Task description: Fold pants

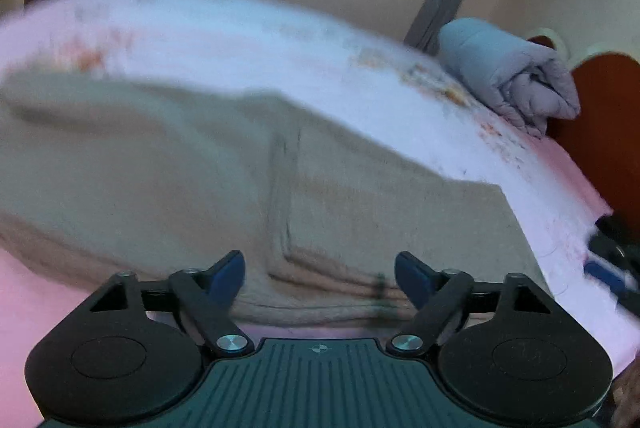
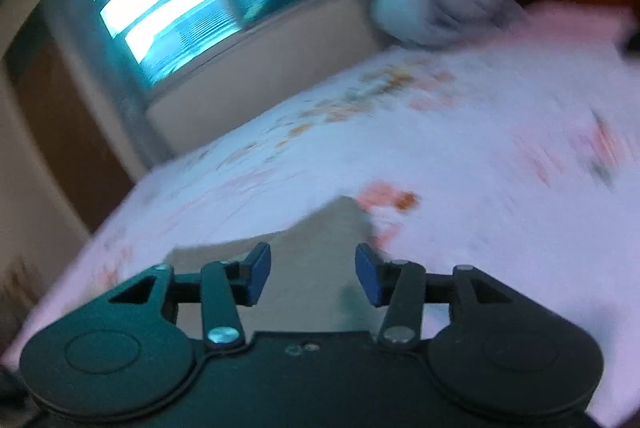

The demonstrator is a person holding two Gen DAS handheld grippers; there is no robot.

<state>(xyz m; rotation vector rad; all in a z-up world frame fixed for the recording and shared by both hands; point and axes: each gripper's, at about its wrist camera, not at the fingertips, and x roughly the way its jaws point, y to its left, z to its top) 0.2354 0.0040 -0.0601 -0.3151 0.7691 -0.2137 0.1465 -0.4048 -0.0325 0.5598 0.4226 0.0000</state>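
Both blurred views cut off the beige pants (image 1: 248, 163) at the edges.

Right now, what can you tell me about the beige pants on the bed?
The pants are beige, of a soft woven-looking cloth, lying spread mostly flat on the pink and white floral bedsheet. In the left wrist view a dark stitched seam runs down the middle, and a banded edge, possibly the waistband, lies nearest the camera. In the right wrist view one corner points away. Nothing grips them; motion blur hides finer detail.
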